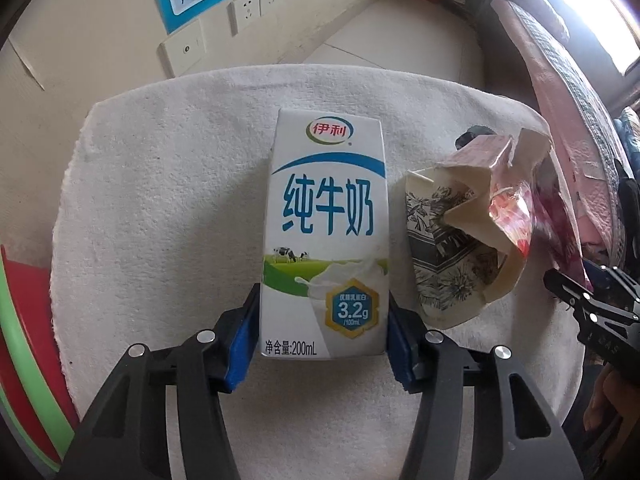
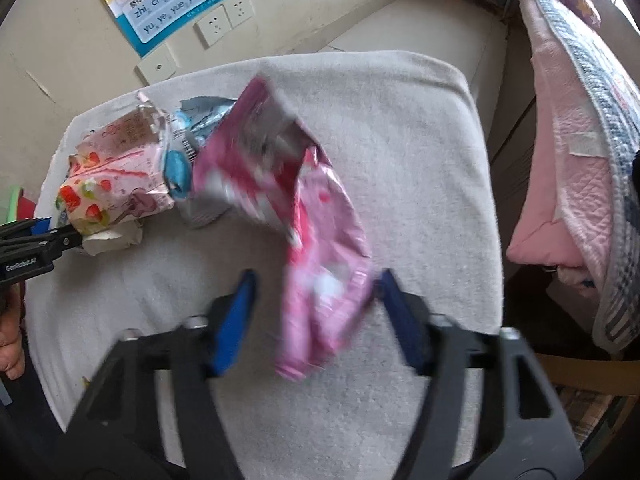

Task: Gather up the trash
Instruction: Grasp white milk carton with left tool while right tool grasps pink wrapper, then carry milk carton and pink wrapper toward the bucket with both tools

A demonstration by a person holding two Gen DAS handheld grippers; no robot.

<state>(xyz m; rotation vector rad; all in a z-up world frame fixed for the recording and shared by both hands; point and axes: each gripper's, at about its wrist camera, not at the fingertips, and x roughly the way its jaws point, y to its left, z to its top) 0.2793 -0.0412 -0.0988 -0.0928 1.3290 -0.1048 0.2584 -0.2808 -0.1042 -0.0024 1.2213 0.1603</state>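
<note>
A white and blue milk carton (image 1: 326, 216) lies on a white towel (image 1: 160, 200). My left gripper (image 1: 322, 300) is shut on its near end, blue pads against both sides. Right of it lies a crushed paper cup (image 1: 452, 248) with a pink strawberry print. In the right wrist view a pink foil wrapper (image 2: 316, 240), blurred, sits between the fingers of my right gripper (image 2: 314, 280). The right pad meets its edge; a gap shows at the left pad. A crumpled strawberry carton (image 2: 116, 176) and a blue-silver wrapper (image 2: 192, 148) lie at the far left.
The towel covers a small round-cornered surface with drop-offs all round. A red and green rim (image 1: 24, 340) shows low on the left. A pink quilt (image 2: 560, 160) hangs at the right. Wall sockets (image 1: 244, 12) and a poster are behind.
</note>
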